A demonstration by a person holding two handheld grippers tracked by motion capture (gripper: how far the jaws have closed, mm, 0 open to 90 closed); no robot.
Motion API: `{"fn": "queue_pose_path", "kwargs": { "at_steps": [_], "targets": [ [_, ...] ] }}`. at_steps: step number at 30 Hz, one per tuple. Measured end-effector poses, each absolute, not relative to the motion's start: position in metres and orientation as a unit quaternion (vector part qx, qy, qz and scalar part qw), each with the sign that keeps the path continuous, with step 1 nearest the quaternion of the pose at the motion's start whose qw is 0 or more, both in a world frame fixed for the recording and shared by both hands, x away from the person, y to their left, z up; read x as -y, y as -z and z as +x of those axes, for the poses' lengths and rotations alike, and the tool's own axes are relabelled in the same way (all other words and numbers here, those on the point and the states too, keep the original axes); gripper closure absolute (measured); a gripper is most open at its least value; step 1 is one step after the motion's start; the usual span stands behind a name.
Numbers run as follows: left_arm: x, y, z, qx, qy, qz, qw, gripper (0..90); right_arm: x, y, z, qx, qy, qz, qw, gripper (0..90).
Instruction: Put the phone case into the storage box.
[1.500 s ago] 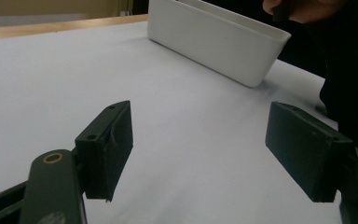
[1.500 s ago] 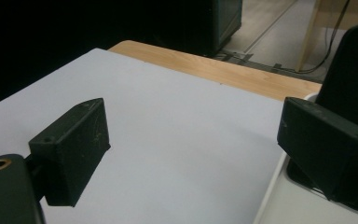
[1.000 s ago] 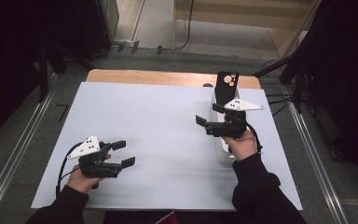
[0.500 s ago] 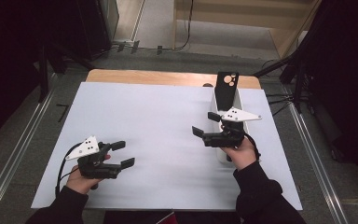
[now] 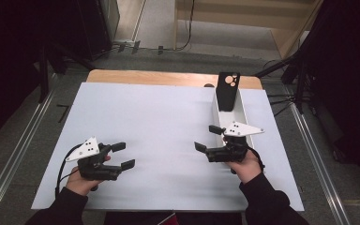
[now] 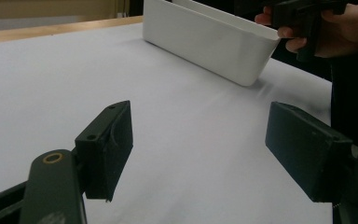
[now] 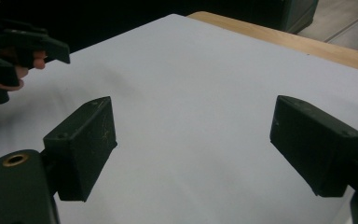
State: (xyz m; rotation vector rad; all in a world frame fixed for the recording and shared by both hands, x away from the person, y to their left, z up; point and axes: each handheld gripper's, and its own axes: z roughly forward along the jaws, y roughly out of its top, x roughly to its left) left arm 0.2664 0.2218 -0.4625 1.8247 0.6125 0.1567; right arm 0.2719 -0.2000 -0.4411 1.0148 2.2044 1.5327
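I'm holding my left gripper (image 5: 124,155) low at the lower left of the high view, jaws spread wide over bare white desk (image 5: 159,117), pinching nothing. My right gripper (image 5: 208,138) is sitting right of centre, jaws also spread and empty, just beside the near end of the white bin (image 5: 236,110). That bin is running up the right side, with a black phone case (image 5: 228,91) standing propped at its far end. The case looks light, stiff and probably a bit slick, so I'd pinch its flat faces near the top. The bin wall is crowding its lower part.
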Motion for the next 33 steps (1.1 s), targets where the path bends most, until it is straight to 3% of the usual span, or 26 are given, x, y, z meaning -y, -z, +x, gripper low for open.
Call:
{"fn": "queue_pose_path", "kwargs": {
  "at_steps": [33],
  "targets": [
    [-0.224,0.462,0.267,-0.264,-0.065,0.776,0.568,22.9,0.203,0.463,0.230,-0.834,-0.474,0.274,0.069,13.0]
  ]
}}
